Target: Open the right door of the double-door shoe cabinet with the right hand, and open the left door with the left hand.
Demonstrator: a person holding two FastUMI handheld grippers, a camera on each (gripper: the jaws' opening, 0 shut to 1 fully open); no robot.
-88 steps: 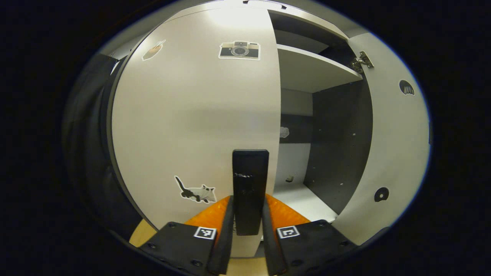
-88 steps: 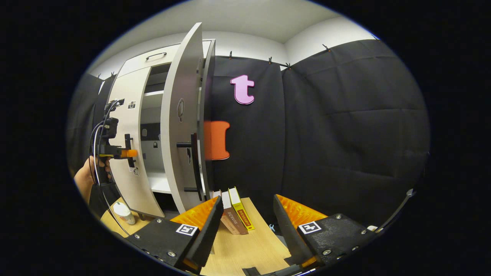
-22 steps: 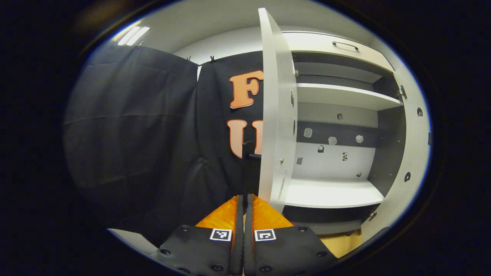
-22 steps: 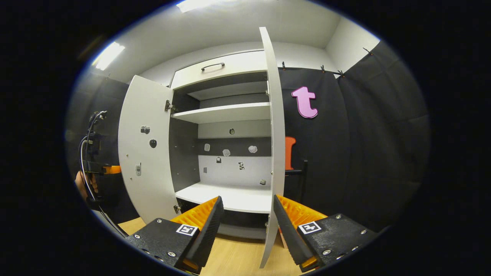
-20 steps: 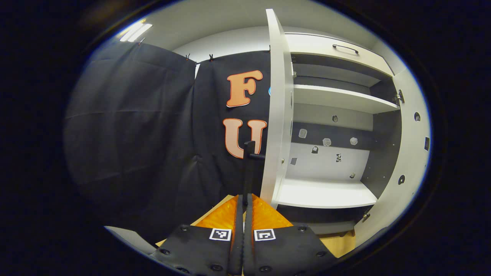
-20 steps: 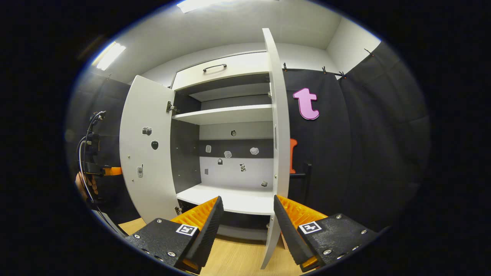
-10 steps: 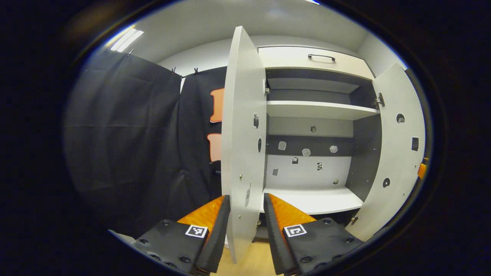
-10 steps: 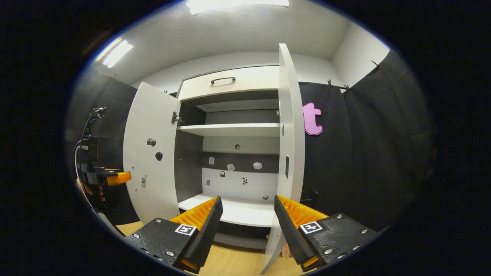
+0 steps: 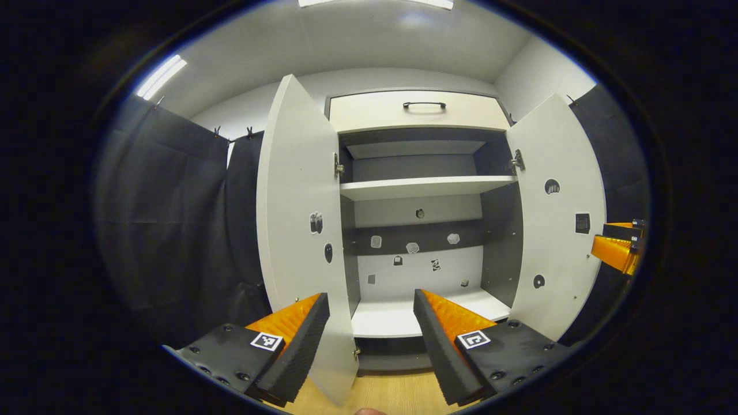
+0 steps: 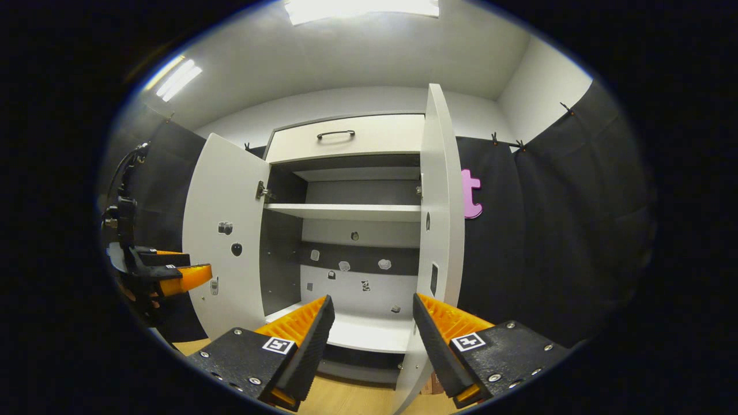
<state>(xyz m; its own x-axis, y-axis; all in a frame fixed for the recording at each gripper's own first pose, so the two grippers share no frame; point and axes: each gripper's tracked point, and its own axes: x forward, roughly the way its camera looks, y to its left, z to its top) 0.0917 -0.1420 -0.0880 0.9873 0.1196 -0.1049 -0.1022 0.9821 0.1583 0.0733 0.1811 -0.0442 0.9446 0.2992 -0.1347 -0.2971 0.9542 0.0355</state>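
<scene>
Before the shoe cabinet [image 9: 418, 109], both doors swung wide: left door [image 9: 297, 207], right door [image 9: 556, 219]. Left claw [image 9: 369, 340] spread apart, clear of the door edge, holding nothing. Right claw [image 10: 372, 346] likewise apart and empty. Task judged complete; best to draw straight back, avoiding any nudge to either door.

No readable words or numbers here. Small stickers [image 9: 316, 222] dot the cabinet doors, too tiny to read, and square black-and-white markers [image 10: 280, 344] sit on the gripper fingers.
</scene>
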